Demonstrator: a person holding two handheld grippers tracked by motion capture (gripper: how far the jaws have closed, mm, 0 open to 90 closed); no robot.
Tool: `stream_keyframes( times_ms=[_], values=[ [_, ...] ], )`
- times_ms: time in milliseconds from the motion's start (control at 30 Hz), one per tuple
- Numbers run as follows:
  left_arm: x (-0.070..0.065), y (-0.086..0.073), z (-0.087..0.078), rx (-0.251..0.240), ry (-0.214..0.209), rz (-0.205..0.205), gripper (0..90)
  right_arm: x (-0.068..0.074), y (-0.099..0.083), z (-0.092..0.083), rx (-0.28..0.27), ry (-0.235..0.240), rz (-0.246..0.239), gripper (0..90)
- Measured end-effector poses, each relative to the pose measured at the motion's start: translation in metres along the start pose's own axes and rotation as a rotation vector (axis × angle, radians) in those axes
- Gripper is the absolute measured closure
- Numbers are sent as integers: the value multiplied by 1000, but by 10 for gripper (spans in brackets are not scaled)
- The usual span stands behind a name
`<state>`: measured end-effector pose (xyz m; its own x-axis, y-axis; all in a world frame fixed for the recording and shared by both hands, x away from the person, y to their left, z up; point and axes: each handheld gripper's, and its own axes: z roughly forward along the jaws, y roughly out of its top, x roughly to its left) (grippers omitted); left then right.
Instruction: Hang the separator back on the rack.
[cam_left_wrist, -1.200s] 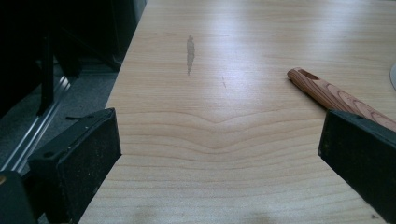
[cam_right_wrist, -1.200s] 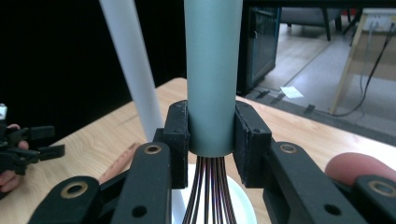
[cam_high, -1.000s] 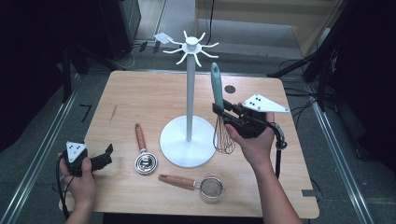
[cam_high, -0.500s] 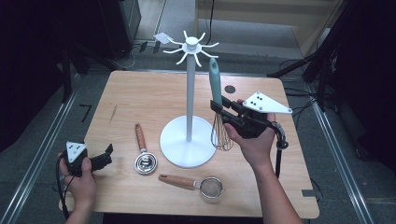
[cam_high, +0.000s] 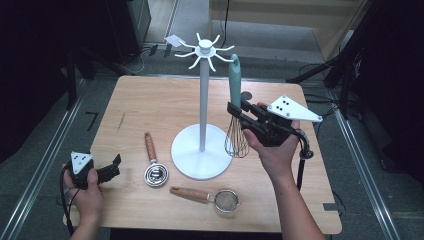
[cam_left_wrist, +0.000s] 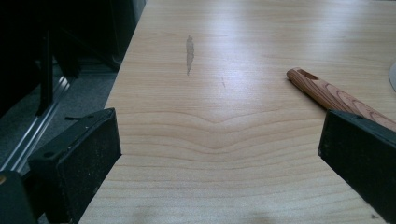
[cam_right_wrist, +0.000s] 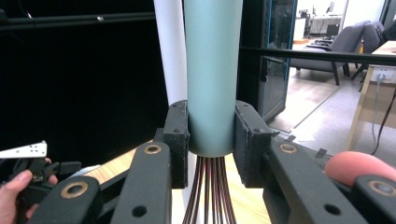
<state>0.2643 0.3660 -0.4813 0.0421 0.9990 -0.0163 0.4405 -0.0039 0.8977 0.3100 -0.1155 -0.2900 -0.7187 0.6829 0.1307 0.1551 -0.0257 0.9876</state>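
Lifted a little since the earlier frames, the whisk (cam_high: 236, 112) now hangs higher beside the stand (cam_high: 202, 120), its handle tip level with the lower hooks of the stand's spoked top. The right gripper (cam_high: 239, 113) holds it upright, jaws clamped on the bottom of the handle just above the wires; the right gripper view shows both pads pressed flat against that handle (cam_right_wrist: 213, 79), with the white pole close behind it. The whisk has a smooth, pale teal, round handle that tapers to a rounded tip, and a bulb of thin, dark, coppery wires below, which hangs clear of the table (cam_high: 150, 107) near the edge of the stand's round base. The left gripper (cam_high: 111, 169) sits low at the table's near left corner, unchanged in place, its jaws spread wide with nothing between them but bare wood. A scoop (cam_high: 152, 161) with a wooden handle lies just beyond it, and a small strainer (cam_high: 212, 196) lies in front of the base.
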Motion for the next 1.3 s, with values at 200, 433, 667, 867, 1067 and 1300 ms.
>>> stream_keyframes(
  times_ms=[200,433,667,867,1067,1300],
  values=[
    [0,0,0,-1,0,-1,0,4,3,-2,-18,27,-25,710],
    [0,0,0,-1,-2,-3,0,3,3,-6,-49,28,-12,710],
    [0,0,0,-1,-1,-1,0,8,5,-8,-54,71,-36,710],
    [0,0,0,-2,-2,-2,0,5,4,-2,-38,108,6,710],
    [0,0,0,-3,-2,-3,0,5,3,2,-16,143,22,710],
    [0,0,0,-4,-1,-3,0,10,2,6,-12,133,5,707]
  ],
)
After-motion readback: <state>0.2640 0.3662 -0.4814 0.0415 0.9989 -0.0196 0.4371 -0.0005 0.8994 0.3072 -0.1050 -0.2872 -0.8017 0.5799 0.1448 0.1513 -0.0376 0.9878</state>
